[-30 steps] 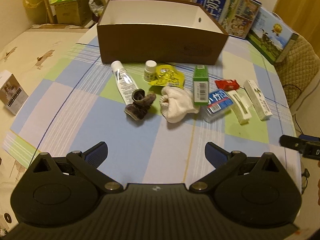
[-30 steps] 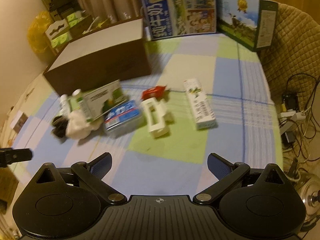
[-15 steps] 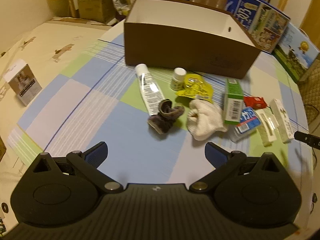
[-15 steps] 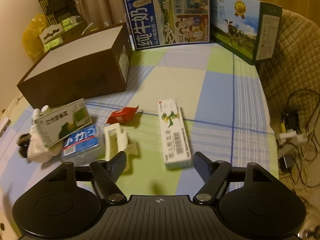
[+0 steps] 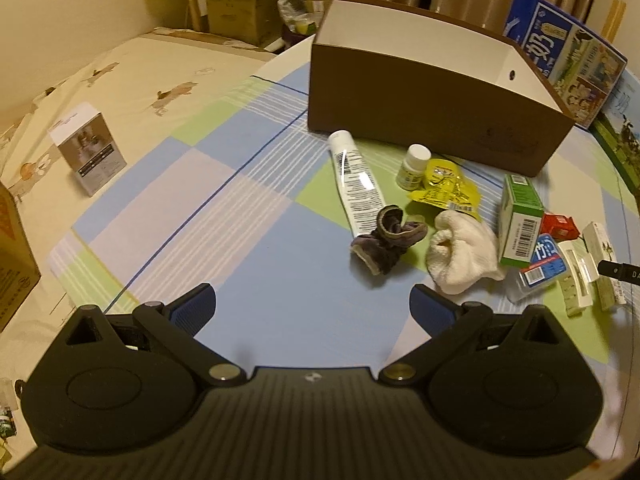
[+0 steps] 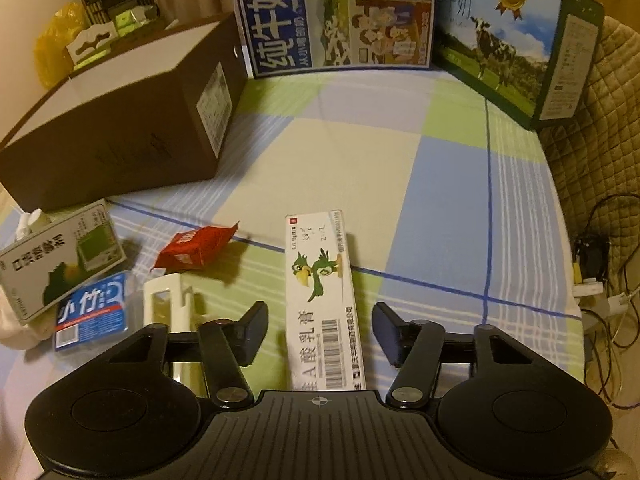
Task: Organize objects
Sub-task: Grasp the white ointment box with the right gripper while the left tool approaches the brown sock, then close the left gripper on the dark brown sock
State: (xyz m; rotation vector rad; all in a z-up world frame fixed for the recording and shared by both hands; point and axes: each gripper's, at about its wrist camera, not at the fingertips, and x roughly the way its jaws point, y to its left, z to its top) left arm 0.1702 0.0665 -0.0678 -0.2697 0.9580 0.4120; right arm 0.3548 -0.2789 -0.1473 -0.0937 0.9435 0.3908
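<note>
Checked cloth in blue, green and pale squares covers the table, and an open brown box stands at its far side. We hold the left gripper above bare cloth, its jaws wide apart and empty. Before the box lie a white tube, a dark sock and a white sock. Our right gripper has its fingers half open on either side of a long white ointment carton; they seem not to touch it.
</note>
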